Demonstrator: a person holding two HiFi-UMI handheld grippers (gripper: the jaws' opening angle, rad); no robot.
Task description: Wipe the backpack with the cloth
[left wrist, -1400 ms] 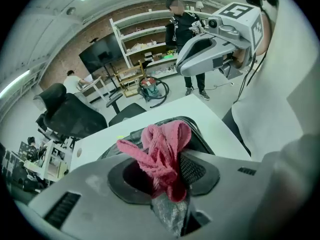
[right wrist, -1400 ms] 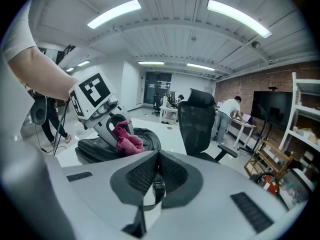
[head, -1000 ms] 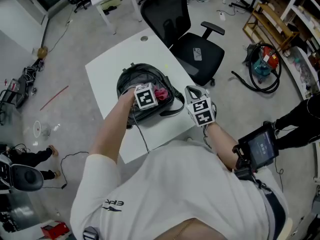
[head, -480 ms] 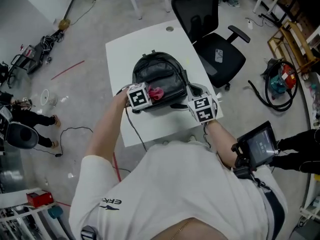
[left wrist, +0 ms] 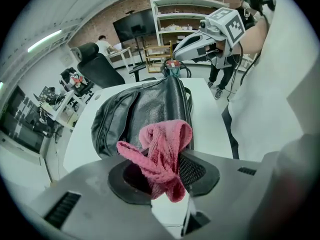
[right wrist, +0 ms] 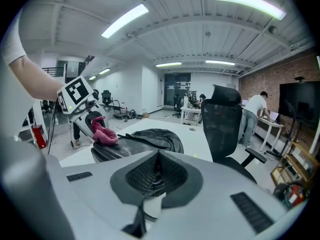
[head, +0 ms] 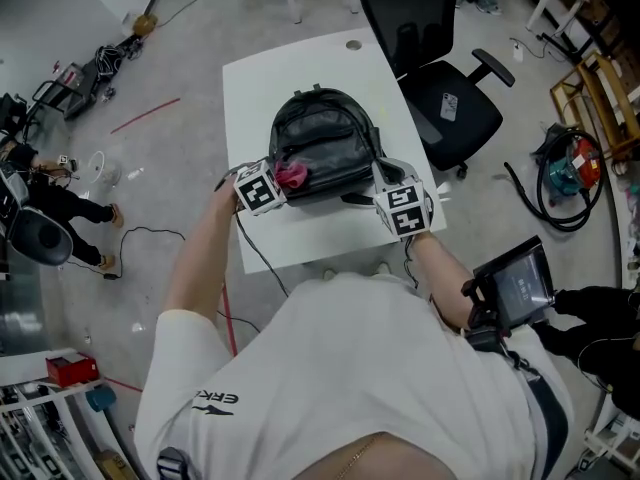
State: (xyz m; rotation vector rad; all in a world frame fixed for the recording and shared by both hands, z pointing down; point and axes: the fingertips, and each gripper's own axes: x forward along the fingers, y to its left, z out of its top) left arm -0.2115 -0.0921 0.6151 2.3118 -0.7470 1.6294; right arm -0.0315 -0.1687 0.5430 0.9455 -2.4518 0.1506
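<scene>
A black backpack (head: pixel 322 143) lies flat on the white table (head: pixel 262 88). My left gripper (head: pixel 272 182) is shut on a bunched pink cloth (head: pixel 292 175), which rests on the pack's near left edge. In the left gripper view the cloth (left wrist: pixel 161 151) sticks out between the pads, with the backpack (left wrist: pixel 142 109) just beyond. My right gripper (head: pixel 385 176) sits at the pack's near right corner, its jaws shut with a black strap (head: pixel 356 199) running into them. The right gripper view shows the backpack (right wrist: pixel 147 140), the cloth (right wrist: pixel 102 133) and the left gripper (right wrist: pixel 80 101) across it.
A black office chair (head: pixel 430 78) stands close to the table's far right side. A tablet-like device (head: pixel 512 290) hangs by the person's right elbow. Cables and a red vacuum (head: pixel 570 163) lie on the floor around; other people work far off.
The left gripper has slid the pink cloth from the middle of the pack's front toward its near left edge. The right gripper has kept its place at the near right corner.
</scene>
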